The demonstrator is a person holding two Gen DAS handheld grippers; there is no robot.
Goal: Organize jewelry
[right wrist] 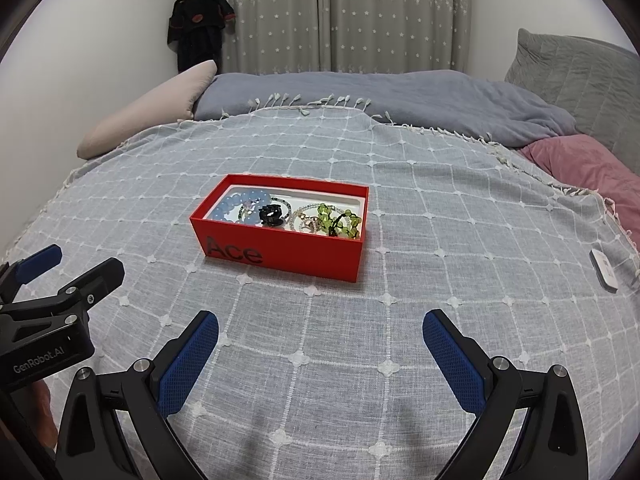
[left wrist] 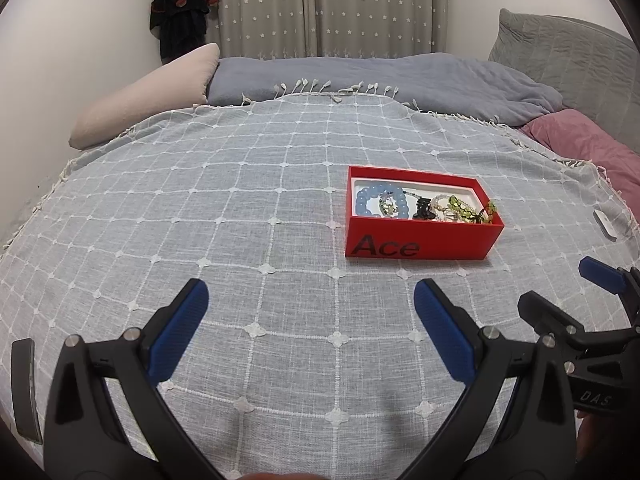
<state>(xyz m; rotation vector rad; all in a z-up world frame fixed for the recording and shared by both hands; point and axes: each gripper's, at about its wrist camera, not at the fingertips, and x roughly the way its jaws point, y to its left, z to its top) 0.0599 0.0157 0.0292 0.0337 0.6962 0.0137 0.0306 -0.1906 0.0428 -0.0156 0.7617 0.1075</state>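
A red box marked "Ace" [left wrist: 420,240] [right wrist: 280,252] sits on the grey checked bedspread. It holds a pale blue bead bracelet [left wrist: 382,199] [right wrist: 236,206], a black hair clip [left wrist: 424,207] [right wrist: 271,214], a clear bead bracelet [right wrist: 306,220] and a green bead bracelet [left wrist: 464,210] [right wrist: 336,220]. My left gripper [left wrist: 311,300] is open and empty, below and left of the box. My right gripper [right wrist: 321,334] is open and empty, in front of the box. Each gripper shows at the edge of the other's view: the right one [left wrist: 568,292] in the left wrist view, the left one [right wrist: 76,264] in the right wrist view.
A small white device [left wrist: 606,224] [right wrist: 604,270] lies on the bedspread at the right. A beige pillow [left wrist: 148,96], a blue-grey duvet [left wrist: 380,80], a pink sheet [right wrist: 592,168] and a grey pillow [right wrist: 576,76] lie at the far side. A dark flat object [left wrist: 26,390] lies at the left edge.
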